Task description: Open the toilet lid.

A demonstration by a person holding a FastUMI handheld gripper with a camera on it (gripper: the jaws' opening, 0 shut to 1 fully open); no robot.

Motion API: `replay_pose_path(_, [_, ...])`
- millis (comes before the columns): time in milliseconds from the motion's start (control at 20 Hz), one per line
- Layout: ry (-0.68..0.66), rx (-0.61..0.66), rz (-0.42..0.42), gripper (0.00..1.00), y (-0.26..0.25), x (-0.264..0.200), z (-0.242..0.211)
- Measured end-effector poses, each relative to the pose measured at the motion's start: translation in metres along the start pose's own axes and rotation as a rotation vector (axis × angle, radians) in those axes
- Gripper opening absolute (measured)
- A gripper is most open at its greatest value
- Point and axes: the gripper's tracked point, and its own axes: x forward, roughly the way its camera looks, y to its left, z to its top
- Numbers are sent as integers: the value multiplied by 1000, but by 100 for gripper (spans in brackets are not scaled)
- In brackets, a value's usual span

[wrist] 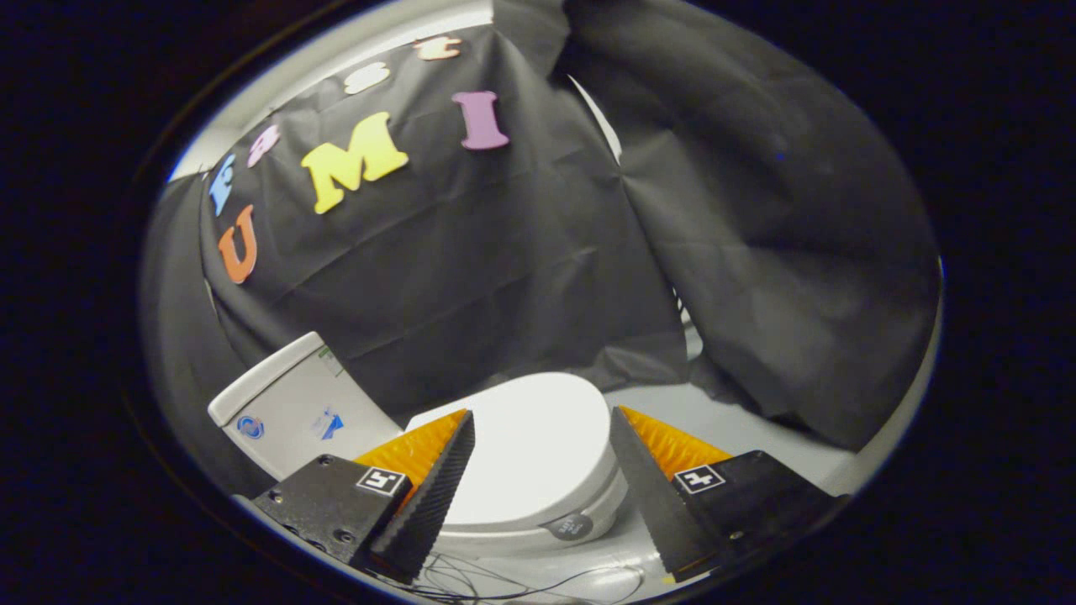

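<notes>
A white toilet stands against the black cloth wall, its lid (534,445) down flat over the bowl. The tank (290,407) rises behind it, off to the left of the fingers. My gripper (542,420) hovers above the lid with its jaws wide apart, and the lid's white top shows in the gap between them. Nothing is held, and the fingertips (464,424) are apart from the lid's surface. A small round grey sticker (570,527) sits on the toilet's rim, low between the fingers.
Black cloth (756,252) hangs close behind and to the right of the toilet. A pale floor (740,424) shows to the right beyond the bowl. Thin dark cables (521,584) lie on the floor just under the fingers.
</notes>
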Motion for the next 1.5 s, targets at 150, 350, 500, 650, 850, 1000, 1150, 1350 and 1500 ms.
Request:
replay_pose_path(150, [99,88,-16,100,-29,21,-35])
replay_pose_path(350, [181,221,-33,99,-47,43,-63])
replay_pose_path(500, [222,328,-25,99,-53,47,-74])
replay_pose_path(650, [283,432,-5,97,-67,52,-91])
replay_pose_path(850, [386,579,83,89,-45,55,-124])
replay_pose_path(1000, [452,623,110,83,-33,58,-145])
replay_pose_path(1150, [490,676,122,68,-31,59,-162])
replay_pose_path(1350, [476,795,159,31,-31,62,-159])
replay_pose_path(1500, [459,760,175,17,-27,62,-161])
